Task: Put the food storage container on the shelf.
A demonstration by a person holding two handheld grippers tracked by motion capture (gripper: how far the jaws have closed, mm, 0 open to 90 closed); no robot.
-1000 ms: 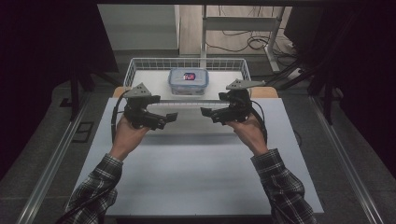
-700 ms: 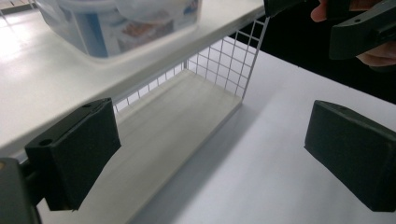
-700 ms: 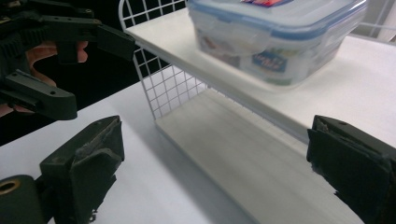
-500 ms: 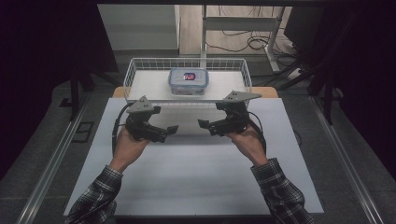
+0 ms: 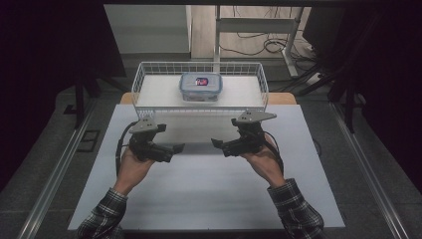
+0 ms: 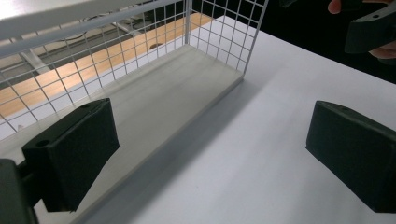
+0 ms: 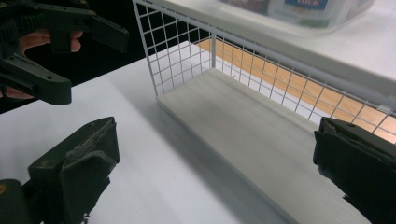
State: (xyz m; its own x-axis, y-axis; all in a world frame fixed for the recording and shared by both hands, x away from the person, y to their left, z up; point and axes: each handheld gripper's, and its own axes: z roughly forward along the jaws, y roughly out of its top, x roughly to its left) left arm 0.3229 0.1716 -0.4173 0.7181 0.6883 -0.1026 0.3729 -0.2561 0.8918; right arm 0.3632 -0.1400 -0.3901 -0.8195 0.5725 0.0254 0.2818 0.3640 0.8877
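High view: looking down on a white table top [image 5: 209, 194], with plaid sleeves [image 5: 102, 219] entering from the bottom edge. At the left, the left hand [image 5: 132, 167] gripping the left gripper [image 5: 175, 148], hovering over the white surface with its tips pointing inward toward the middle. Near the middle, at the far edge of the table, a white wire basket [image 5: 149, 74] sitting with a clear lidded plastic container [image 5: 201, 86] inside it, roughly centred, a red and blue label showing on its lid. At the right, the right hand [image 5: 263, 162] holding the right gripper [image 5: 215, 143], tips pointing inward at its partner, the two well apart, both just short of the basket.

Left gripper view: jaws standing wide apart, nothing between them, one black pad [image 6: 74, 149] low at the left and the other at the right edge; beyond them the basket's wire corner [image 6: 247, 42] rising from the table, and the other gripper [image 6: 371, 30] peeking in at top right.

Right gripper view: jaws likewise spread wide and holding nothing; the other gripper [image 7: 51, 51] showing at upper left, then the basket wall [image 7: 177, 46], then the container [image 7: 303, 11] blurred at the top.
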